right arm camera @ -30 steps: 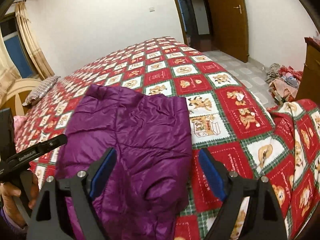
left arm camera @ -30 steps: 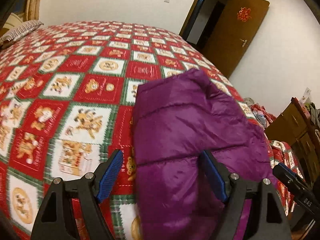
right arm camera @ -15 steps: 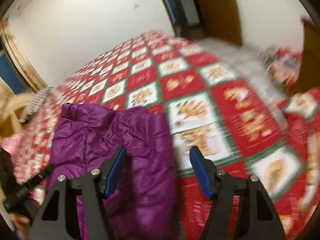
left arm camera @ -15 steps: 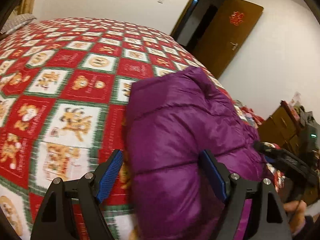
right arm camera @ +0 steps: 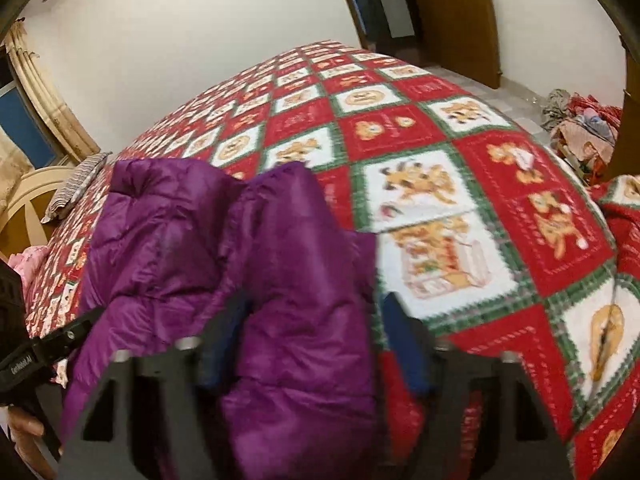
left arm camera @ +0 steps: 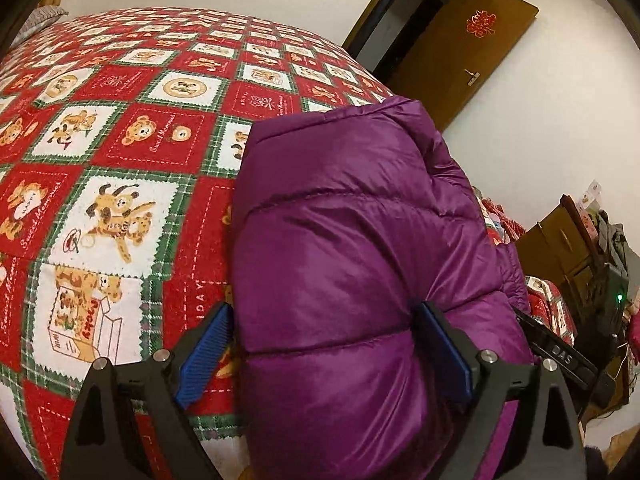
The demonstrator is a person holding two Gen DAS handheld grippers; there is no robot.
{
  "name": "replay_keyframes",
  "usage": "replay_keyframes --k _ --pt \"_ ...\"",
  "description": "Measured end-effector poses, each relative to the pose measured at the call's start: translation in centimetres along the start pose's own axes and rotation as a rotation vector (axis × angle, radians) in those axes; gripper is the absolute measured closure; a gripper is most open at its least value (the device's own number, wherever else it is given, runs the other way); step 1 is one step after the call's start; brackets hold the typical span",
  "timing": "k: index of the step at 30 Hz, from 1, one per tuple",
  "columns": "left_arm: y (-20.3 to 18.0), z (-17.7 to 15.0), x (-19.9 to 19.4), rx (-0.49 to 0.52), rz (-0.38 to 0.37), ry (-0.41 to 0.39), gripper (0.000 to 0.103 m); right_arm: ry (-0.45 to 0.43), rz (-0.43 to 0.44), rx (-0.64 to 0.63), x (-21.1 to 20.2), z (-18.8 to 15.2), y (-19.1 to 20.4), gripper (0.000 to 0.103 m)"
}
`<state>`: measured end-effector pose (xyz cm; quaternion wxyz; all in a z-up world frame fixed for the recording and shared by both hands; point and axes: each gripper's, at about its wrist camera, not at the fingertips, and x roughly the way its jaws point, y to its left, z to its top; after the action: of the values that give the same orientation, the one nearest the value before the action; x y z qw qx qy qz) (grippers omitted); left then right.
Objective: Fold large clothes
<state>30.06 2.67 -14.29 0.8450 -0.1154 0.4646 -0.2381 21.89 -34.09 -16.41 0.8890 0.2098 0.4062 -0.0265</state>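
A purple puffy jacket [left arm camera: 352, 248] lies folded on the bedspread [left arm camera: 120, 208]. My left gripper [left arm camera: 324, 320] straddles its near left part. Its jaws are opening, and the padded cloth bulges between the blue pads [left arm camera: 204, 352] without being clamped. In the right wrist view the jacket [right arm camera: 280, 248] is humped up, and a thick fold of it lies between the jaws of my right gripper [right arm camera: 316, 308]. Those jaws are also opening, and the picture is blurred. Each gripper shows at the edge of the other's view: the right gripper [left arm camera: 560, 352] and the left gripper [right arm camera: 40, 352].
The red and green bear-patterned bedspread [right arm camera: 460, 184] covers the whole bed. A striped pillow [right arm camera: 76, 184] and a headboard [right arm camera: 28, 204] are at the far end. A brown door [left arm camera: 460, 60], a wooden cabinet [left arm camera: 560, 240] and a clothes pile [right arm camera: 580, 128] on the floor stand beyond the bed.
The left jaws have widened around the jacket's edge. The right gripper dropped toward the jacket, narrowed and widened again. A fold of jacket now fills the gap between its fingers.
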Motion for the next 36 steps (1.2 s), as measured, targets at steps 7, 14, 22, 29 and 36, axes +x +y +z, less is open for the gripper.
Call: replay_keyframes --k 7,14,22,29,36 --pt "0.0 0.3 0.6 0.009 -0.007 0.011 0.01 -0.023 0.034 -0.017 0.3 -0.4 -0.2 0.023" --pt "-0.1 0.4 1.0 0.023 0.007 0.009 0.01 0.016 0.093 -0.076 1.8 0.7 1.0 0.022" --pt "-0.2 0.2 1.3 0.058 -0.022 0.008 0.014 0.073 0.106 -0.143 2.8 0.7 2.7 0.026" --pt "0.2 -2.3 -1.4 0.069 -0.023 -0.006 0.027 0.09 0.165 -0.141 1.8 -1.6 4.7 0.044" --pt "3.2 -6.4 -6.9 0.048 0.014 -0.017 0.028 0.103 0.255 -0.14 -0.1 -6.1 7.8 0.045"
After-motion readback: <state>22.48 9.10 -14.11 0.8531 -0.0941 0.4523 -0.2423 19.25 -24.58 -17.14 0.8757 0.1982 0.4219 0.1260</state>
